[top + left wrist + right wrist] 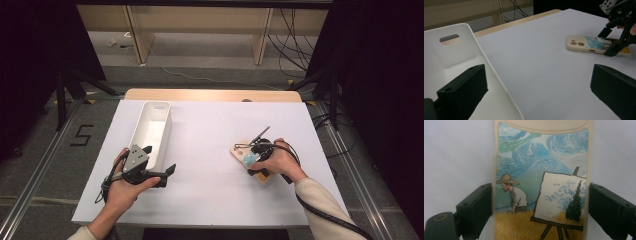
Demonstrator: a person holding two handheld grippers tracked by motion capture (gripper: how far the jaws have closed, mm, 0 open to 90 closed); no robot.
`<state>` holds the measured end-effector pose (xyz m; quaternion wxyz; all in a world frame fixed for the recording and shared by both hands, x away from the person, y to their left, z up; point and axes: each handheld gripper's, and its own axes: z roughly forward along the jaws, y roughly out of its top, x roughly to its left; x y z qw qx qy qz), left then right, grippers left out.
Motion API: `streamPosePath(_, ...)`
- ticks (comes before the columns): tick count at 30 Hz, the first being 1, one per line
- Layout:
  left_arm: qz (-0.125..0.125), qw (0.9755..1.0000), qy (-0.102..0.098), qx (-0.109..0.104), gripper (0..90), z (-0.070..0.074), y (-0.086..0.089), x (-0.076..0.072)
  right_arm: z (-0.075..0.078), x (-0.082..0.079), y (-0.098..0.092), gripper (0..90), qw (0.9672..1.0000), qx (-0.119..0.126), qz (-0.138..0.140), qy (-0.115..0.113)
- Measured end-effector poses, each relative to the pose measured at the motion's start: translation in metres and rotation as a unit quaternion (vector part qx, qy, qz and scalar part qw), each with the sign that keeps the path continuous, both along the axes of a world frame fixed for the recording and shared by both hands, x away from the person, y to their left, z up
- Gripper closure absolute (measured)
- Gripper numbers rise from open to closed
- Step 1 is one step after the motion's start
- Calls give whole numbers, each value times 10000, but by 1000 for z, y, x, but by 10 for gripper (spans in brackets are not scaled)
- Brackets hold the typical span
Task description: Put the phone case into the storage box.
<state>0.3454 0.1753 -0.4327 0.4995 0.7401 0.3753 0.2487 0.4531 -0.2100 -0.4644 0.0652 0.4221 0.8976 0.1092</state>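
A cream phone case [244, 155] printed with a painter at an easel lies flat on the white table at the right, camera holes away from the person. My right gripper [252, 162] comes down over it, one jaw against each long edge, as the right gripper view [540, 207] shows; the case [541, 170] runs up between the jaws. My left gripper [159, 160] stands open at the near end of a white bin [141, 117]. In the left gripper view its own jaws [536, 90] are wide apart, one over the bin [456, 55], with the case [584, 45] and the right gripper [607, 43] farther off.
The long white bin has a handle slot [449, 38] at its far end and nothing in it. A white sheet [210, 130] covers the table, with a wooden edge [210, 95] at the back. Cables and stands ring the floor beyond.
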Motion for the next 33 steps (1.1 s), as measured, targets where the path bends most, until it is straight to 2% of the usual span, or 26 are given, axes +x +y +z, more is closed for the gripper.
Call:
streamPosePath(15, 16, 10000, -4, -15, 3, 0, 0, 0, 0, -1, -1, 122, 9999, 50, -120, -64)
streamPosePath(33, 17, 10000, 7, -34, 5, 0, 1, 0, 8, -3, -2, 125, 9993, 265, -179, -199)
